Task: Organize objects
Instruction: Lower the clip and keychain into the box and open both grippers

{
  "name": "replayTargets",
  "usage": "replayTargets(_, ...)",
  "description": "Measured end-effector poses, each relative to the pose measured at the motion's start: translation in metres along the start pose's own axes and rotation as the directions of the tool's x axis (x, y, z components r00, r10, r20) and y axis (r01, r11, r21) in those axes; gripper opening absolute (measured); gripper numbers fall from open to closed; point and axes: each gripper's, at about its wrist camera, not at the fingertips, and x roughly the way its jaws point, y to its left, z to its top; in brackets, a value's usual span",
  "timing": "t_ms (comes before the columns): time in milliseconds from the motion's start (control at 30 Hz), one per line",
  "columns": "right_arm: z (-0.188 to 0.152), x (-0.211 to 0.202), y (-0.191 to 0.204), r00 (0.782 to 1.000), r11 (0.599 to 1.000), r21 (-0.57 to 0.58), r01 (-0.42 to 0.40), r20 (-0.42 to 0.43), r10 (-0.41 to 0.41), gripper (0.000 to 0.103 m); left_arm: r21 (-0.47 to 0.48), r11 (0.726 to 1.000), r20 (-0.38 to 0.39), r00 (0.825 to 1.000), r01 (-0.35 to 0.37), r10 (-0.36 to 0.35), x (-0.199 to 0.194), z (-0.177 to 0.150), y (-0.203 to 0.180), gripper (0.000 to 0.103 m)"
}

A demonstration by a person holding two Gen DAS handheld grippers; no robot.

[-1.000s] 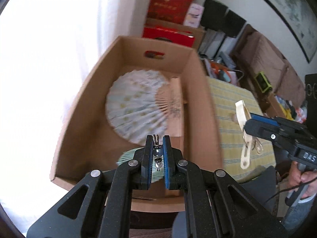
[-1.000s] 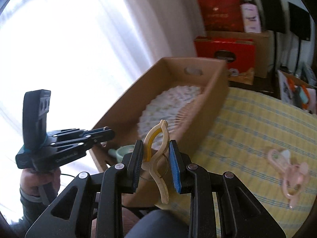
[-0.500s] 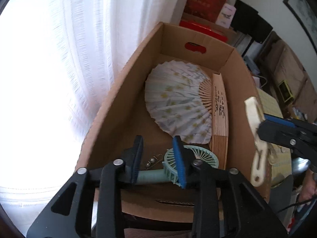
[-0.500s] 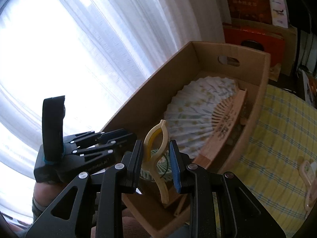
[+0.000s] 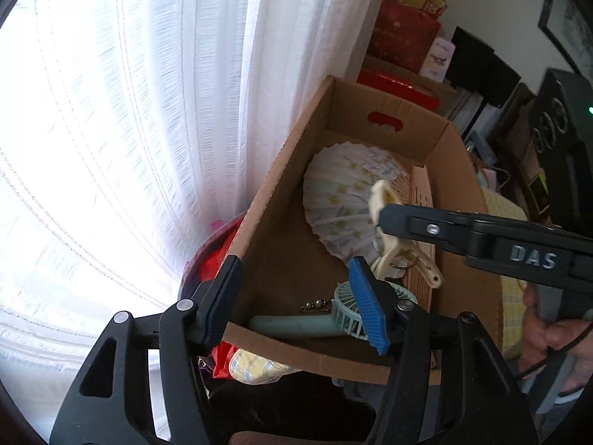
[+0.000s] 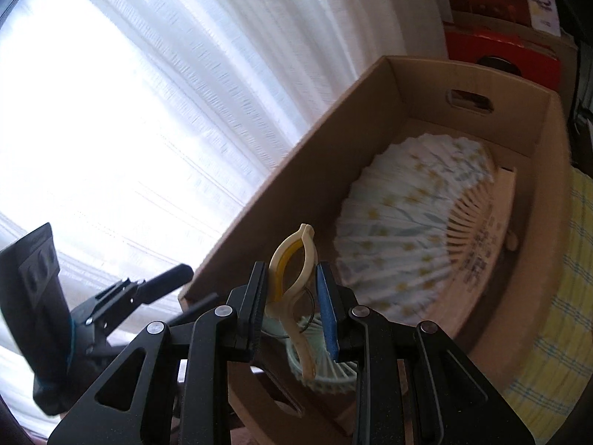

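Probably a home living room, sheer curtain [image 5: 155, 129], framed picture [image 5: 567, 29], stacked gift boxes [image 5: 404, 37]

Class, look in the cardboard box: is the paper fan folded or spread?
Spread. The paper fan lies with its pleats and ribs fanned wide on the box floor.

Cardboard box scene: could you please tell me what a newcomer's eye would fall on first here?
Probably the open paper fan, spread across the floor of the cardboard box beside the bright curtained window. Next, the cream clothes peg clamped in the right hand-held gripper above the box's near end, where a green handheld fan lies.
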Motion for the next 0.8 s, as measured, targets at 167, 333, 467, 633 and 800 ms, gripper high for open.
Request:
replayTargets(167, 0.006, 0.014, 0.008, 1.000, 1.000, -0.003, -0.004, -0.007, 0.004, 0.026, -0.021, 1.000, 0.005, 1.000, 0.002, -0.002, -0.005, -0.001, 0.008, 0.059)
replayTargets(333, 0.007, 0.026, 0.008, 1.000, 1.000, 0.002, -0.010, -0.020, 0.010, 0.026, -0.044, 0.999, 0.009, 1.000, 0.001, -0.001, -0.007, 0.000, 0.015, 0.061)
replayTargets(467, 0.004, 0.020, 0.006, 1.000, 1.000, -0.010, 0.008, -0.020, -0.008, 0.027, -0.037, 0.999, 0.011, 1.000, 0.014, -0.014, -0.007, -0.001, 0.012, 0.062)
replayTargets(633, -0.001, -0.010, 0.000, 1.000, 1.000, -0.018, 0.024, 0.012, -0.024, 0.036, -0.026, 0.999, 0.020, 0.999, 0.041, -0.040, -0.009, -0.002, 0.001, 0.076)
replayTargets(800, -0.007, -0.047, -0.003, 0.995, 0.997, -0.041, 0.073, 0.074, -0.069, 0.055, 0.000, 0.998, 0.021, 0.998, 0.057, -0.057, -0.011, -0.002, -0.015, 0.086)
